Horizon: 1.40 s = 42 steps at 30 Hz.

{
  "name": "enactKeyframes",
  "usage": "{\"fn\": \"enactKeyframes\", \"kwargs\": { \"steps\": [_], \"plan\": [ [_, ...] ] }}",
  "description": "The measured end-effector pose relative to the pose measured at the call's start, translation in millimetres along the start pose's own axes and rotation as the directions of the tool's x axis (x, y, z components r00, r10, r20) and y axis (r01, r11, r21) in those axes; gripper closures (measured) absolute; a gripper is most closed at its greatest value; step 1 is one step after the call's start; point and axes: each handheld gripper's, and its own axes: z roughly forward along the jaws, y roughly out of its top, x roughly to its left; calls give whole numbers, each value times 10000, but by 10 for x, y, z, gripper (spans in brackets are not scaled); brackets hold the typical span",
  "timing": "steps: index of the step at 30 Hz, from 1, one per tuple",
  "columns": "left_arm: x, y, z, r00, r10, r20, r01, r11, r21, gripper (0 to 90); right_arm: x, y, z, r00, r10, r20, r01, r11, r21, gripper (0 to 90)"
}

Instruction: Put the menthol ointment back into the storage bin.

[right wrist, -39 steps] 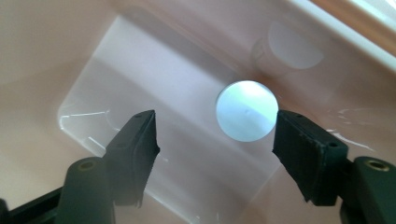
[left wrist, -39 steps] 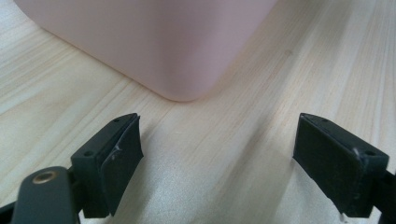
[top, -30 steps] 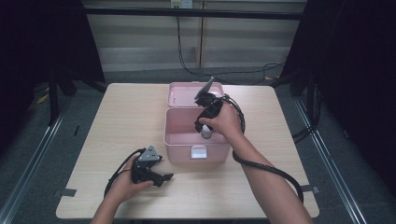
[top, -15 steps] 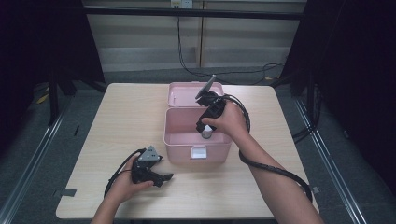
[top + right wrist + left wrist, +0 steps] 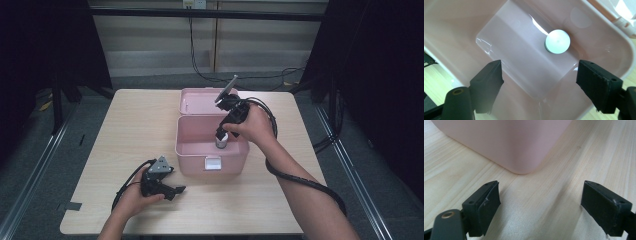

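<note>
An open pink box stands mid-table with its lid tipped back. Inside it a small bottle with a white cap stands upright on the floor of the box. My right gripper hangs over the box and points down at it. In the right gripper view it is open. Its jaws have just been opening, with nothing between them and the bottle below and apart. My left gripper rests on the table at the front left, open and empty, facing the box's corner.
The light wooden table has bare wood left of the box and along the front. A white latch sits on the box's front wall. Black cables trail from both grippers. Dark floor and metal rails surround the table.
My right gripper has risen a little above the box, away from the bottle that stays standing inside. The left gripper has kept still.
</note>
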Motion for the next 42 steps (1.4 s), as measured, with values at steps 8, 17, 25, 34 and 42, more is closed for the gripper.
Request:
{"fn": "enactKeyframes", "kwargs": {
  "steps": [8, 17, 25, 34, 42],
  "plan": [
    [0, 0, 0, 10000, -8, 10, 8, 10000, -4, 150, 28, -41, -152, 9999, -170, 8, 170, 9999, 2, 206],
    [-2, 0, 2, 10000, 28, -13, -28, 10000, -10, 149, 1, -131, -327, 9997, -250, 61, 251, 9996, -141, 206],
    [-3, 0, 2, 10000, 34, -22, -34, 10000, -2, 149, -57, -252, -491, 9996, -277, 110, 280, 9989, -364, 206],
    [-8, 0, 3, 10000, 68, -47, -68, 10000, 0, 150, -136, -415, -650, 9993, -278, 240, 289, 9984, -478, 206],
    [-12, 0, 6, 9999, 78, -70, -78, 10000, -14, 150, -231, -555, -726, 9996, -147, 248, 159, 9986, -509, 206]
  ]
}}
